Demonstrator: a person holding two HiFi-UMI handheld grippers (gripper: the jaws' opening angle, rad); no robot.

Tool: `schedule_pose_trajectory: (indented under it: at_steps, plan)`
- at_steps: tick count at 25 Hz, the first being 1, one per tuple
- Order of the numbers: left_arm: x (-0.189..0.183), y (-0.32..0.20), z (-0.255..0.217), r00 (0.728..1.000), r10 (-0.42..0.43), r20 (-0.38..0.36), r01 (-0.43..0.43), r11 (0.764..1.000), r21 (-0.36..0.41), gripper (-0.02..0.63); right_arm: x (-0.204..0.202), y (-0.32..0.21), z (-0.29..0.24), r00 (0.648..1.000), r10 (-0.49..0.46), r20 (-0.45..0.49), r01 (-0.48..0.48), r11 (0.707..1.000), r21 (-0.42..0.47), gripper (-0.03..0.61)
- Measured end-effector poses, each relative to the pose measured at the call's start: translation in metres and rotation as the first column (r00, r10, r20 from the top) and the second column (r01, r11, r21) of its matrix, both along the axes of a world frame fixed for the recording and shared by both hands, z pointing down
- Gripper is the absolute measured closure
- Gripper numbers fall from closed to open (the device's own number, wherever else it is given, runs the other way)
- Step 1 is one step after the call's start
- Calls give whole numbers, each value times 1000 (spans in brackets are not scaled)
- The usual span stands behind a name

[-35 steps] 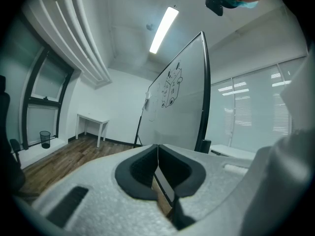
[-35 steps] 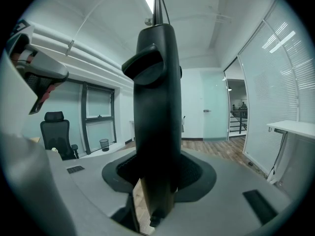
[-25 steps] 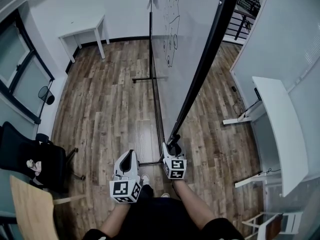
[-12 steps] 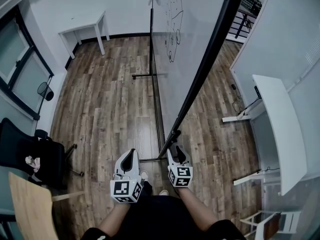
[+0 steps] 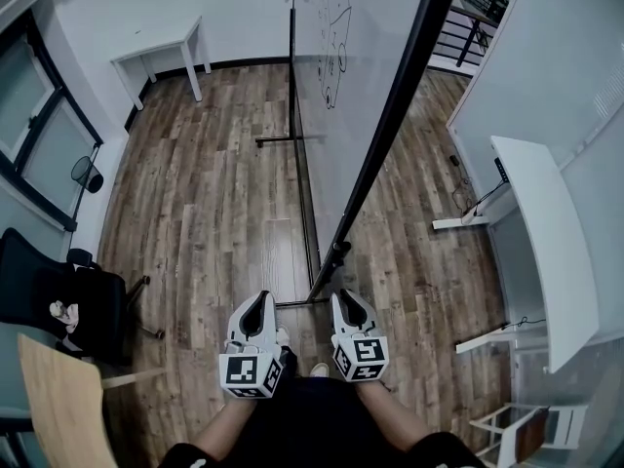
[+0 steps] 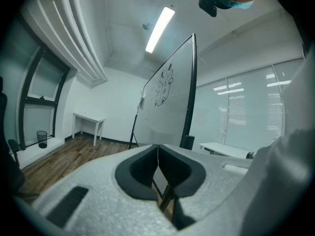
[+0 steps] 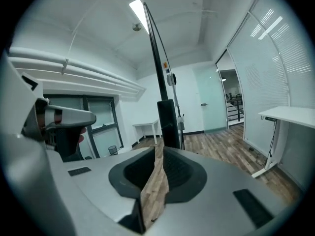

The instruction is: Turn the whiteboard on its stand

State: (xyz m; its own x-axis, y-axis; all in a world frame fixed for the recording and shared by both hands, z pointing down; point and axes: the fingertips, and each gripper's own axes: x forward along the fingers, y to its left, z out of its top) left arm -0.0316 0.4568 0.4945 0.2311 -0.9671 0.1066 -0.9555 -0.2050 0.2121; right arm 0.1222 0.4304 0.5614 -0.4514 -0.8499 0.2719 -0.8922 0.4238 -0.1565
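The whiteboard [image 5: 336,76] stands on its black stand [image 5: 292,139] and is seen almost edge-on, with a marker drawing high on its face [image 6: 165,85]. Its black frame edge [image 5: 390,115] runs down to a lower corner [image 5: 337,252]. My right gripper [image 5: 349,305] hangs just short of that corner without touching it. Its jaws have just been closing and now leave a narrow gap with nothing in it [image 7: 158,149]. The frame post [image 7: 166,122] rises straight ahead of them. My left gripper [image 5: 255,310] is shut and empty [image 6: 157,146], beside the stand's near foot [image 5: 307,300].
A white table [image 5: 161,52] stands by the far wall. A black office chair [image 5: 58,305] and a wooden seat [image 5: 58,408] are at my left. A long white desk [image 5: 541,232] lines the glass wall on the right. A bin [image 5: 88,174] sits by the window.
My right gripper has come off the whiteboard's lower corner and drawn back toward me, its jaws narrowing. The left gripper has hardly moved.
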Motion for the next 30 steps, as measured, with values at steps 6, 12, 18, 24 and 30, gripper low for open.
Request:
schedule_pose_trajectory:
  at_steps: [6, 12, 18, 24, 30]
  plan:
    - [9, 8, 1, 1000, 9, 0, -9, 1000, 1, 595, 2, 25, -34, 998, 1, 57, -4, 999, 45, 546]
    - [16, 16, 2, 1000, 16, 4, -16, 1000, 6, 595, 8, 40, -48, 996, -2, 85, -3, 998, 66, 552]
    - [20, 20, 6, 1000, 25, 3, -25, 1000, 1, 595, 11, 44, -48, 996, 3, 87, -9, 998, 66, 563]
    - [21, 19, 8, 1000, 29, 1, -29, 1000, -6, 595, 10, 43, -46, 996, -5, 84, 0, 998, 66, 563]
    - [18, 19, 10, 1000, 26, -2, -26, 1000, -14, 595, 8, 42, -45, 997, -4, 79, -1, 998, 62, 563]
